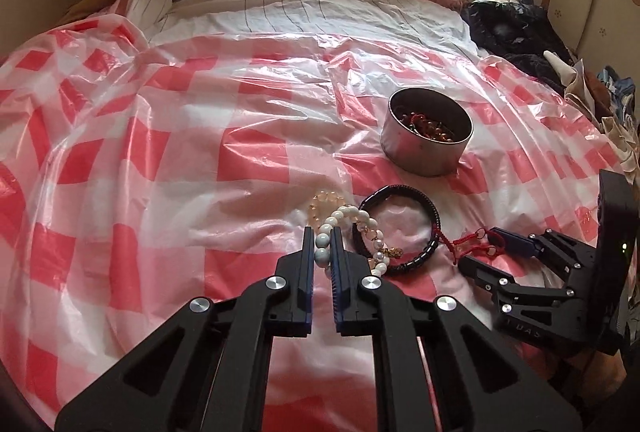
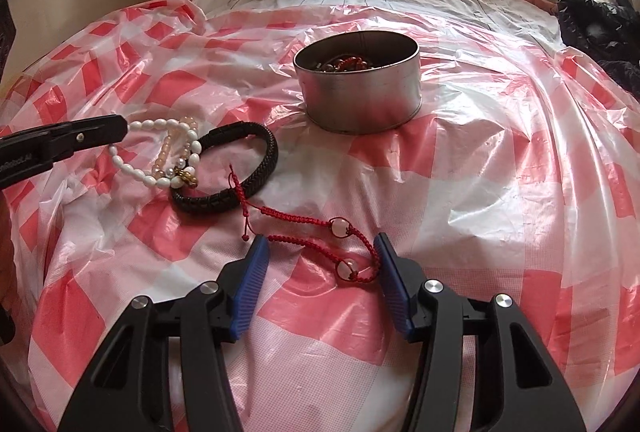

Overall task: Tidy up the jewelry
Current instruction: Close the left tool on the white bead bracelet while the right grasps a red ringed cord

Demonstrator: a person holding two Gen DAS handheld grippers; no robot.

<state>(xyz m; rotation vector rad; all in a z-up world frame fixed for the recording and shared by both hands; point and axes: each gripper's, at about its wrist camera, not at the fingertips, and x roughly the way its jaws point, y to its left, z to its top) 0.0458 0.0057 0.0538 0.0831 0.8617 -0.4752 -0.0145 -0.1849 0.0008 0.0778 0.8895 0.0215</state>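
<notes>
Left wrist view: left gripper [image 1: 322,237] angled down toward the bed, jaws clenched on the white bead bracelet [image 1: 352,228], a couple of pale beads pinched between the blue pads [image 1: 337,264]. Rest of that bracelet loops right and lies over the black braided bracelet [image 1: 404,228], touching it; small gold charm [image 1: 390,252] at the overlap. A peach bead bracelet [image 1: 324,206] sits just behind the fingertips, partly under the white one. Right gripper [image 1: 482,250] comes in from the right edge, low over the sheet, jaws apart around the red cord bracelet [image 1: 470,244]; pads not pressing it. Metal tin [image 1: 424,148] farther back, well apart from both grippers, beads inside, contents too dark to sort out. All on a red-and-white checked plastic sheet [image 1: 160,172] over the bed. Dark clothing pile [image 1: 516,36] at the right edge.

Right wrist view: right gripper [image 2: 318,246] tilted down, jaws released, blue pads [image 2: 250,284] either side of the red cord bracelet [image 2: 340,244] lying flat on the sheet [image 2: 500,192]; right pad about touches the cord, left pad clear of it. Left gripper [image 2: 120,126] enters from the left edge, tip on the white bead bracelet [image 2: 132,160]. Black braided bracelet [image 2: 240,168] between the two grippers, one red cord end over it. Tin [image 2: 360,100] beyond, nothing blocking the way to it.
</notes>
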